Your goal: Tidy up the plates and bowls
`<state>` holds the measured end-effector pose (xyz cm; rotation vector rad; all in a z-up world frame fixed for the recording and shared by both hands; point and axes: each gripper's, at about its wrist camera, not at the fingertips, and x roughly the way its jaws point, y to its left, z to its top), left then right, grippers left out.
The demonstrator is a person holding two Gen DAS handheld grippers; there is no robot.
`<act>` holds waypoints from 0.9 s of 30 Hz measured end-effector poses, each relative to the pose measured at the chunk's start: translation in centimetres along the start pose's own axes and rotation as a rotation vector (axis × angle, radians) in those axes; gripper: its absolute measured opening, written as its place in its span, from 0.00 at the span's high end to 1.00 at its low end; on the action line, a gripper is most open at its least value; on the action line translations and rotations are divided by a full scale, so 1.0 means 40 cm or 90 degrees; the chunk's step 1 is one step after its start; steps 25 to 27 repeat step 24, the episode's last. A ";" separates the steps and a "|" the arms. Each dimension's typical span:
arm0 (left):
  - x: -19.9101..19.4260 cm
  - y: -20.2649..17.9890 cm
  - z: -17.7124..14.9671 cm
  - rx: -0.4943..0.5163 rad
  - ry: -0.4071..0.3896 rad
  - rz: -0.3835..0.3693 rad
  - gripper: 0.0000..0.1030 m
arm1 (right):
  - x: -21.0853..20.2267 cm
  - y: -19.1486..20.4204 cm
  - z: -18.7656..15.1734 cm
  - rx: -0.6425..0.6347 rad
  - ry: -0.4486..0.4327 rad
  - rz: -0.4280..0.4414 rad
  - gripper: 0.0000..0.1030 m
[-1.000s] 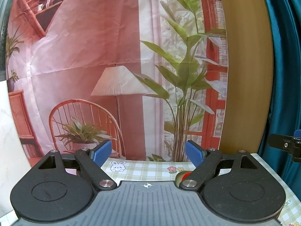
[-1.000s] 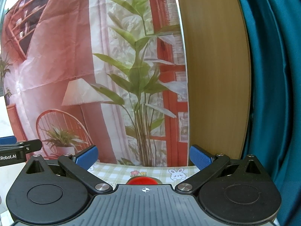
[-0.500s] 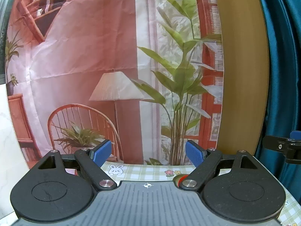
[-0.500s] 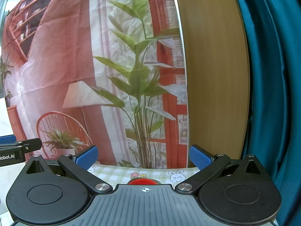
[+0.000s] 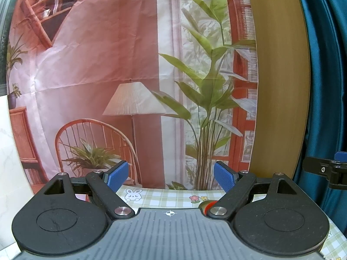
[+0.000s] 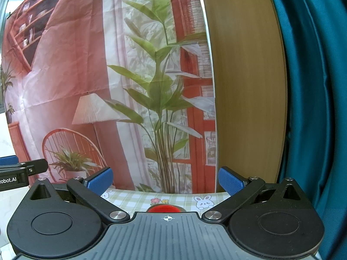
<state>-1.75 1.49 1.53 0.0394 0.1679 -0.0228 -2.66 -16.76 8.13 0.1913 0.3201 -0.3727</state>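
My left gripper point(image 5: 170, 176) is open, its blue pads wide apart with nothing between them. It points nearly level over a green checked tablecloth point(image 5: 164, 197). My right gripper point(image 6: 166, 179) is open too and holds nothing. A red round object point(image 6: 163, 208), possibly a dish, peeks over the right gripper's body; in the left wrist view the same red object point(image 5: 208, 205) shows as a sliver beside the right finger. Most of it is hidden, and no other plates or bowls are in sight.
A printed backdrop point(image 5: 130, 75) of a room with a chair, lamp and plant hangs just behind the table. A wooden panel point(image 5: 279, 75) and a teal curtain point(image 5: 325, 86) stand to the right. The other gripper's arm point(image 5: 325, 170) shows at the right edge.
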 end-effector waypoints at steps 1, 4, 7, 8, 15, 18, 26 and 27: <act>0.000 0.000 0.000 0.000 0.000 0.000 0.15 | 0.000 0.000 0.000 0.000 0.000 0.000 0.00; -0.001 0.001 -0.001 -0.001 0.000 0.000 0.15 | 0.000 -0.001 0.000 0.000 0.000 0.000 0.00; -0.002 0.000 -0.001 -0.001 0.000 0.001 0.15 | -0.001 -0.001 -0.001 0.000 0.000 -0.001 0.00; -0.002 0.000 -0.001 -0.001 0.000 0.000 0.15 | 0.000 -0.001 -0.001 0.000 0.000 0.000 0.00; -0.002 0.000 -0.001 -0.001 0.000 0.000 0.15 | -0.007 -0.008 0.000 0.003 -0.001 -0.002 0.00; -0.006 -0.001 -0.003 0.000 -0.003 0.000 0.15 | -0.008 -0.010 -0.001 0.003 -0.002 -0.002 0.00; -0.010 -0.004 -0.004 0.002 -0.004 -0.001 0.15 | -0.009 -0.015 -0.001 0.004 -0.001 -0.002 0.00; -0.010 -0.004 -0.004 0.002 -0.004 -0.001 0.15 | -0.009 -0.015 -0.001 0.004 -0.001 -0.002 0.00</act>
